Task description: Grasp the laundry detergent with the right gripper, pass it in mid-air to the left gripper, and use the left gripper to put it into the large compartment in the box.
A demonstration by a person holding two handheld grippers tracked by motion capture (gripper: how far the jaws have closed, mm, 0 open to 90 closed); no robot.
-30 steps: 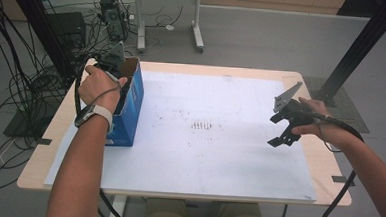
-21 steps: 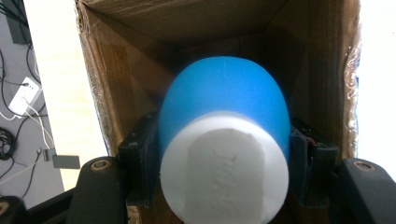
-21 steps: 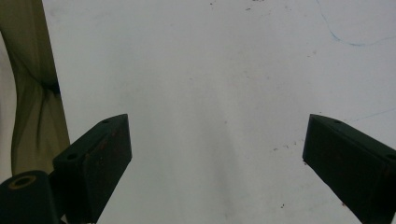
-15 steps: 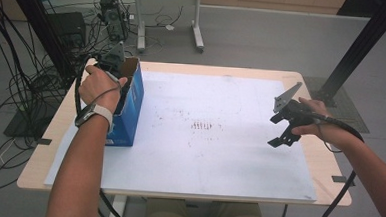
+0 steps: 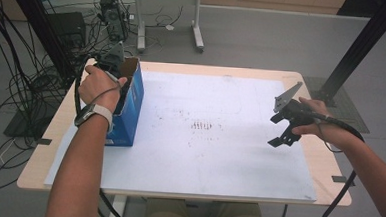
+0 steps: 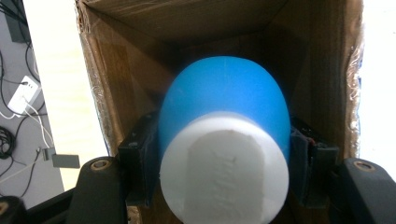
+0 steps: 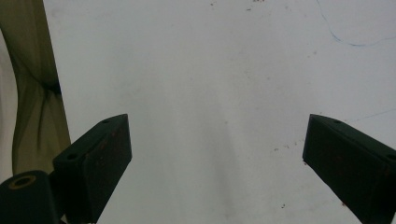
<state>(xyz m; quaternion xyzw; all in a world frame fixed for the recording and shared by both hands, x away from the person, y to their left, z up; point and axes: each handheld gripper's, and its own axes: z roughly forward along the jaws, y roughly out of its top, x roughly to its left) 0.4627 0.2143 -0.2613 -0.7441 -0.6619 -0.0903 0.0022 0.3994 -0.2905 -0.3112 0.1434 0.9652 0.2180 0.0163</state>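
A pale wooden table point(image 5: 312, 89) stands on a grey floor, most of its top covered by a white sheet point(image 5: 203, 154) that is scuffed with small dark specks near the middle. Taking the blue box point(image 5: 130, 113) at the sheet's left edge as the marker: nearest to the person, the left forearm runs up beside the box, a watch point(image 5: 94, 114) on the wrist, and the left hand point(image 5: 99, 86) sits over the box's open top with the left gripper point(image 6: 224, 154) pointed down into it. Seen from that gripper, its black jaws are clamped on either side of a blue ball-shaped thing with a white foam-like end point(image 6: 224, 140), which sits inside the box between its brown cardboard walls. The white end bears a faint raised mark, too soft to read. No lettering can be made out on the box.

Well to the right of the box, across the sheet, the right gripper point(image 5: 282, 138) hangs above the paper, jaws spread wide with nothing between them.

Beyond the box, tangled black cables point(image 5: 37, 80) and another table's legs point(image 5: 197, 28) fill the floor.
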